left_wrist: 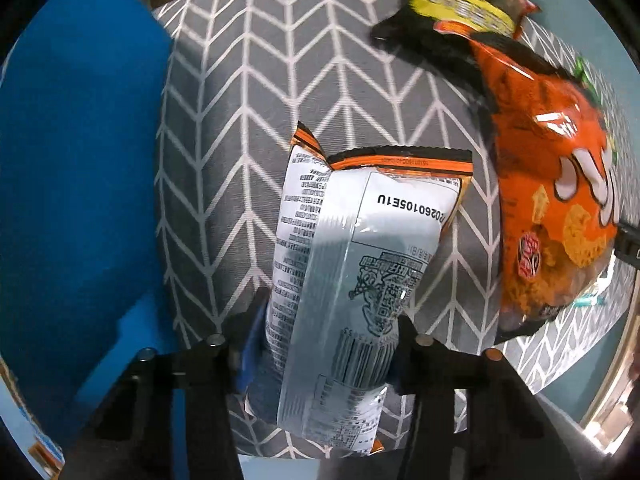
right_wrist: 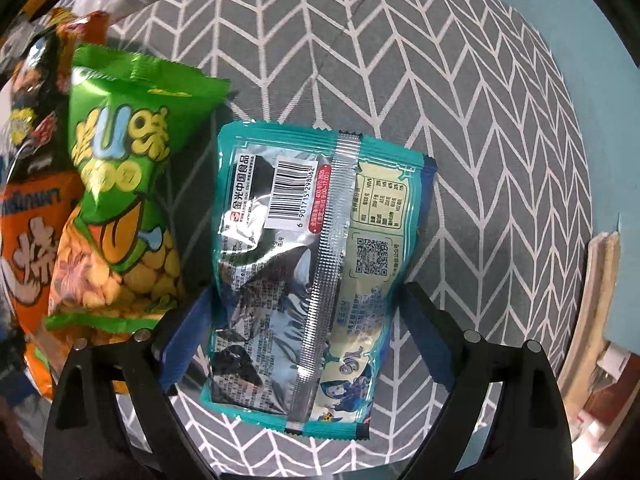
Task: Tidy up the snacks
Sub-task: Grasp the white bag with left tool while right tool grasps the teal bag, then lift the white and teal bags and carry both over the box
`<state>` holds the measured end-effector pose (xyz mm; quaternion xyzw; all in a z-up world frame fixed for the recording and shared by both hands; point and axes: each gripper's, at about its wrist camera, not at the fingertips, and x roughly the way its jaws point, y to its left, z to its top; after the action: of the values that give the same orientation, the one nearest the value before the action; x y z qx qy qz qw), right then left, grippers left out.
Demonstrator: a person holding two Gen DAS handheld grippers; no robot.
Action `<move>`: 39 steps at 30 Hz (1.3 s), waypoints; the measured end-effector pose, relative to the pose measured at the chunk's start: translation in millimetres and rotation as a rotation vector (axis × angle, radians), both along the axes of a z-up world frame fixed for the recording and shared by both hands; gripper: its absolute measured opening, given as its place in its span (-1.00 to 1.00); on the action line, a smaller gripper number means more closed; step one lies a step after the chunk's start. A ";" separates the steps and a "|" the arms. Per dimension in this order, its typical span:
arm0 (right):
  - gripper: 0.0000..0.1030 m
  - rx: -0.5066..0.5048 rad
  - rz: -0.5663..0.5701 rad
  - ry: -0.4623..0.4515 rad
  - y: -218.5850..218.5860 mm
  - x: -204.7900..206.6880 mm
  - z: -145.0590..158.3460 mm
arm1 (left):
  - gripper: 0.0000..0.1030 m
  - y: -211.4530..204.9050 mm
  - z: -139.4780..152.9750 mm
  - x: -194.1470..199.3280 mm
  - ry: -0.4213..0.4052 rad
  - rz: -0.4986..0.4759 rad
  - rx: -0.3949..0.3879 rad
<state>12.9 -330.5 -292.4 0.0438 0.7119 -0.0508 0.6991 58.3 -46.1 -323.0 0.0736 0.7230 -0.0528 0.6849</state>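
My left gripper (left_wrist: 326,332) is shut on a silver snack bag with an orange top edge (left_wrist: 352,264), held back side up above the grey chevron cloth (left_wrist: 248,120). My right gripper (right_wrist: 306,312) is shut on a teal snack pouch (right_wrist: 316,248), back side up with barcode and QR code showing, above the same cloth (right_wrist: 460,100). A large orange snack bag (left_wrist: 552,184) lies to the right in the left wrist view. A green snack bag (right_wrist: 120,184) lies left of the teal pouch.
A blue panel (left_wrist: 80,184) fills the left side of the left wrist view. A yellow and black bag (left_wrist: 460,8) lies at the top right. More orange and black bags (right_wrist: 32,168) pile at the left edge of the right wrist view. A wooden frame (right_wrist: 600,292) stands at the right.
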 end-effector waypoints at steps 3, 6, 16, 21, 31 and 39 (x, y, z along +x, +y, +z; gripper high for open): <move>0.34 -0.004 0.053 -0.021 5.6 -16.8 8.5 | -0.20 -5.8 -1.6 -1.5 -0.009 -0.024 0.010; 0.25 -0.009 0.086 -0.018 -1.5 -34.8 11.2 | -0.22 -8.9 -3.3 -3.6 -0.011 -0.026 0.004; 0.02 0.037 0.118 -0.032 -13.7 -51.6 18.5 | -0.27 -4.0 33.5 -12.9 -0.034 -0.034 -0.007; 0.02 0.049 0.131 -0.049 -11.6 -57.9 30.8 | -0.27 -6.6 49.8 -17.8 -0.053 -0.056 -0.003; 0.02 0.045 0.219 -0.089 5.6 -67.4 77.5 | -0.27 -15.4 104.1 -24.0 -0.124 -0.092 -0.013; 0.02 0.047 0.312 -0.129 29.4 -61.9 131.7 | -0.27 -20.5 153.0 -24.2 -0.176 -0.105 -0.035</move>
<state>-49.0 -301.1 -160.6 -0.0477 0.6647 0.0781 0.7415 34.1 -66.6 -170.0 0.1036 0.6540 -0.0946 0.7433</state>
